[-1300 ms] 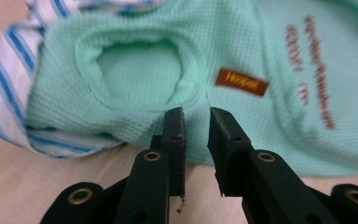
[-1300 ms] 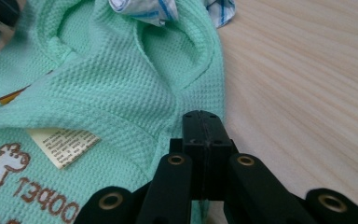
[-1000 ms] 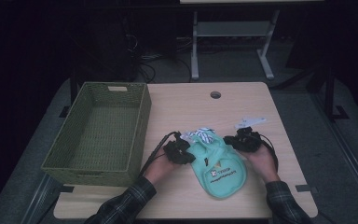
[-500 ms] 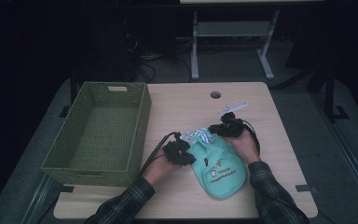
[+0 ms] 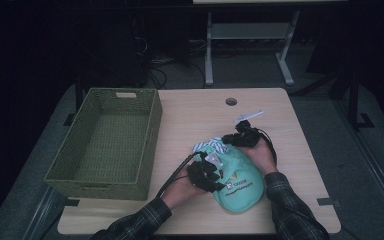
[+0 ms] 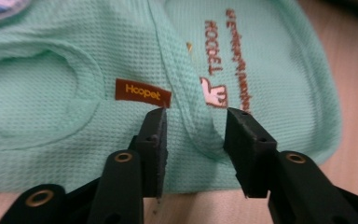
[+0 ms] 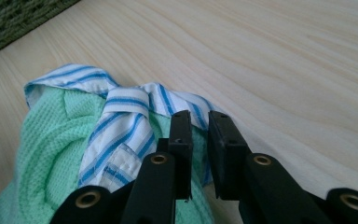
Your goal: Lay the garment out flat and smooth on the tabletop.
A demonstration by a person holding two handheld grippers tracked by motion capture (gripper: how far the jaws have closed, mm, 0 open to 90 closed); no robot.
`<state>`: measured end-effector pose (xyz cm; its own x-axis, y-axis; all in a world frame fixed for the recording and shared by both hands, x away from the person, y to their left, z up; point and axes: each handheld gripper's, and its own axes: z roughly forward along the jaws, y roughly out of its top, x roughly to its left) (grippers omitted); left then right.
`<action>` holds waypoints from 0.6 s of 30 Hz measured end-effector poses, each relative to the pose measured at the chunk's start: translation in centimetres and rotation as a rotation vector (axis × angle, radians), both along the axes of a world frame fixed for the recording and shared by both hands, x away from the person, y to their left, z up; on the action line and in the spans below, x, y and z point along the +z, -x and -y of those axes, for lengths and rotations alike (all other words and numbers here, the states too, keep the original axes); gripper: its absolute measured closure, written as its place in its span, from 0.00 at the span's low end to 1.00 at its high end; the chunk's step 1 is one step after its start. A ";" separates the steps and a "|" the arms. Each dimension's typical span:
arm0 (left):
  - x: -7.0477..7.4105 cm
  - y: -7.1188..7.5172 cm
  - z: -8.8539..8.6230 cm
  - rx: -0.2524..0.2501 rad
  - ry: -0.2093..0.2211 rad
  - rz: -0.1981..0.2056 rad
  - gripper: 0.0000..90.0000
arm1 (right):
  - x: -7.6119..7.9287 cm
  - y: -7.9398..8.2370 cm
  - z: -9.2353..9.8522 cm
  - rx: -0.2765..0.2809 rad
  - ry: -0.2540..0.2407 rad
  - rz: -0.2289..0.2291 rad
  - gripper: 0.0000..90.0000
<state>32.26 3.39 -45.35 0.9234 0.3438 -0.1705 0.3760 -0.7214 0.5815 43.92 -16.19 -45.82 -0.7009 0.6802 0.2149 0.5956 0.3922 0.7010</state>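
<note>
Folding: you are working a mint garment (image 5: 237, 180) on the desk (image 5: 195, 110), just right of the green basket (image 5: 105, 142)
Left gripper (image 6: 193, 128): jaws have just been opening; spread now, a mint seam ridge lies loose between them, beside the brown label (image 6: 143, 89)
Right gripper (image 7: 199, 122): jaws nearly pressed together, pinching the striped collar (image 7: 121, 119) at the garment's far end
Advice: keep your right pinch firm, re-seat the left on the hem and draw the cloth flat before lifting toward the basket

Mint garment (image 5: 237, 180) on table (image 5: 195, 115), wicker basket (image 5: 105, 142) left
</note>
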 end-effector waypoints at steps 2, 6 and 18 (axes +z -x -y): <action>-0.2 0.0 0.1 -0.002 0.001 0.006 0.69 | -0.2 0.0 -0.3 0.000 0.005 -0.015 0.88; -0.2 0.0 0.0 -0.002 -0.018 0.025 0.82 | -0.8 -0.1 -0.8 0.012 0.015 -0.024 0.93; 1.3 0.1 -2.1 0.026 0.003 0.034 0.95 | 0.4 -0.1 0.5 -0.029 0.072 0.026 0.99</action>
